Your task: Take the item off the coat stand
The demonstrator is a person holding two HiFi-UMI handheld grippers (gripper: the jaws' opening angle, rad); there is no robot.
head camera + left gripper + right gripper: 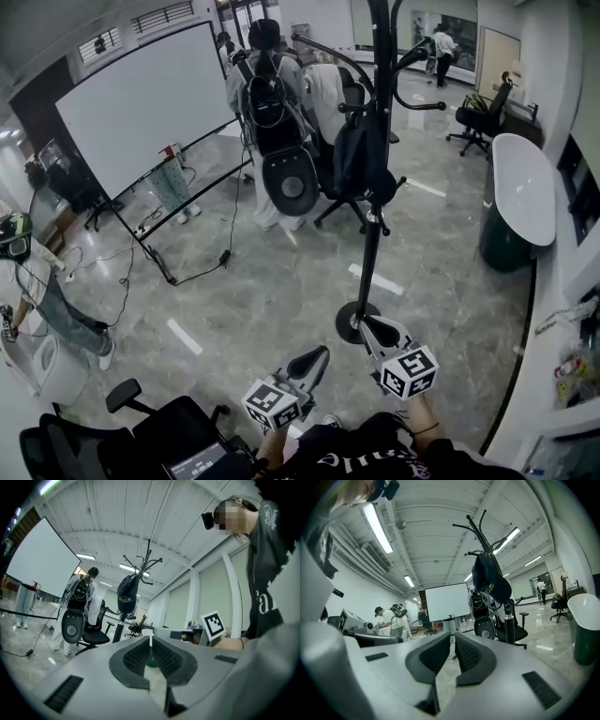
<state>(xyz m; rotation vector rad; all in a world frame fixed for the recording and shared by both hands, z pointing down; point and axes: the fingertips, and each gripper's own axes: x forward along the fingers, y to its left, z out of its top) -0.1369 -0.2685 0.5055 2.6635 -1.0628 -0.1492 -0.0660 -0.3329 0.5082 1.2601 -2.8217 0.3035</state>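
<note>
Right gripper [375,327]; beyond, perhaps black bag [359,161]

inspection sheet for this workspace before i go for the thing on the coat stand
surface: grey marbled floor with white tape marks
job's things: coat stand upright; dark item hanging on it, not yet taken
clutter: black office chair close by on the person's left
grippers: left gripper shut, empty; right gripper shut, empty; neither touches the stand
cables: black cable runs down to the floor by the whiteboard's foot
surroundings: whiteboard, person with backpack, white table
</note>
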